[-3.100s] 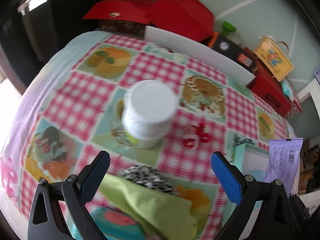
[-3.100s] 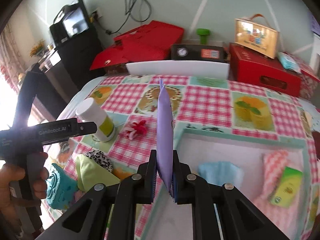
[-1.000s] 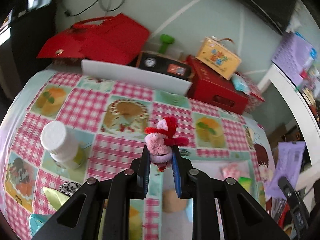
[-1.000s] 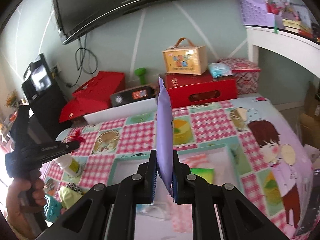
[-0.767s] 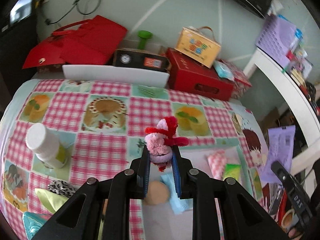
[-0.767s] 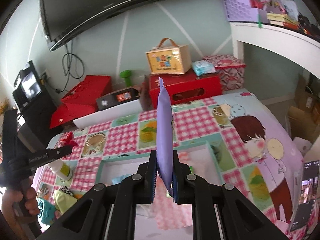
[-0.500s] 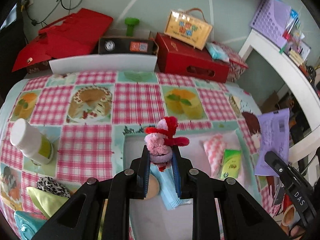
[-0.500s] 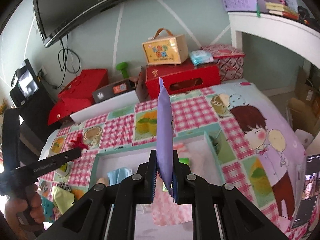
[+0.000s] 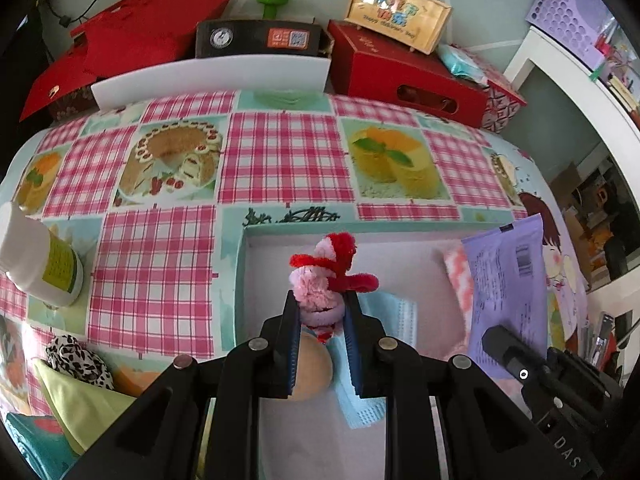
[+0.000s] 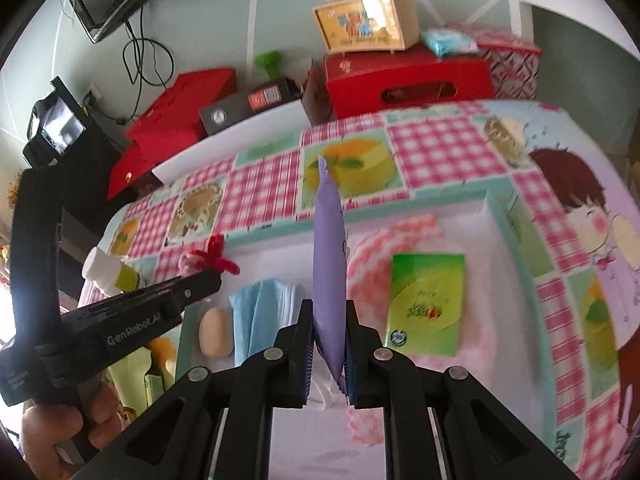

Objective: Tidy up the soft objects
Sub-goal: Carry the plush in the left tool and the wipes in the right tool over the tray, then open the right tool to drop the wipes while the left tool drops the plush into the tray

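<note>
My left gripper [image 9: 320, 320] is shut on a pink and red fuzzy toy [image 9: 324, 276] and holds it above the left part of the white tray [image 9: 280, 240]. My right gripper [image 10: 328, 332] is shut on a purple packet [image 10: 330, 264], held edge-on above the tray [image 10: 494, 216]; the packet also shows in the left wrist view [image 9: 508, 292]. In the tray lie a blue face mask [image 10: 256, 320], a tan round sponge [image 10: 215, 332], a pink striped cloth [image 10: 384, 240] and a green packet [image 10: 426, 304].
A white bottle [image 9: 40, 264], a leopard-print cloth [image 9: 76, 360], a green cloth [image 9: 84, 404] and a teal item [image 9: 32, 444] lie left of the tray on the checked tablecloth. Red boxes [image 9: 404, 76] and a white board [image 9: 212, 76] stand at the far edge.
The left gripper took hold of the fuzzy toy from the table, lifted it and carried it right, over the tray. The right gripper rose, then came down closer over the tray with the purple packet.
</note>
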Tool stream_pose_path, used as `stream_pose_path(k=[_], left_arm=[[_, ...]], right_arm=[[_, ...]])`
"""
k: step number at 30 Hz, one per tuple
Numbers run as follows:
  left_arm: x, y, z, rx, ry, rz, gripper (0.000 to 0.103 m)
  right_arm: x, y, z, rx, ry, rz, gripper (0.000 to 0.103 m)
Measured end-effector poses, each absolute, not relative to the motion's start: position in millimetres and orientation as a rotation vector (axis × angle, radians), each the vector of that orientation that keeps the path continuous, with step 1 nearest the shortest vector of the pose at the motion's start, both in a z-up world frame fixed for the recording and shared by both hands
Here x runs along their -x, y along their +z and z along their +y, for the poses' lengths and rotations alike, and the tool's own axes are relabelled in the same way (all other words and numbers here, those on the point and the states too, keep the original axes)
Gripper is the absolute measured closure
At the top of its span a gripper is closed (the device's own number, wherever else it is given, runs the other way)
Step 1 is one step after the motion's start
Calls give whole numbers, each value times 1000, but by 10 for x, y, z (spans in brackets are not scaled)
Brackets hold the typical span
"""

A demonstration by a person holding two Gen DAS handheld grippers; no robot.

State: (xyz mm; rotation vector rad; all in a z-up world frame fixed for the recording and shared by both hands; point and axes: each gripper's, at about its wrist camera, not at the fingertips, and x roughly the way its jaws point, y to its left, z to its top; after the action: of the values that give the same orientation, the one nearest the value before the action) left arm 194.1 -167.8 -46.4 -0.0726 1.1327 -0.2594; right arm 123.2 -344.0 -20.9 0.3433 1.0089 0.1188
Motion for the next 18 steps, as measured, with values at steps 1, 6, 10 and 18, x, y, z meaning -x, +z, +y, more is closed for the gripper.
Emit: stream_pose_path(k=[1, 6, 10, 18], left_arm=[[-1950, -478, -1677, 73, -254, 1135, 82], [-1978, -582, -1654, 72, -224, 1156, 82], [-2000, -672, -1635, 75, -210, 1178, 82], [-2011, -760, -1631, 80, -200, 1205, 82]], right_arm=[[-1240, -230, -3435, -346, 125, 1016, 89], [-1273, -315, -3368, -343, 148, 1050, 88], [-1313, -414, -3336, -332, 155, 1085, 88], [-1337, -515, -3334, -322, 138, 1115, 86]])
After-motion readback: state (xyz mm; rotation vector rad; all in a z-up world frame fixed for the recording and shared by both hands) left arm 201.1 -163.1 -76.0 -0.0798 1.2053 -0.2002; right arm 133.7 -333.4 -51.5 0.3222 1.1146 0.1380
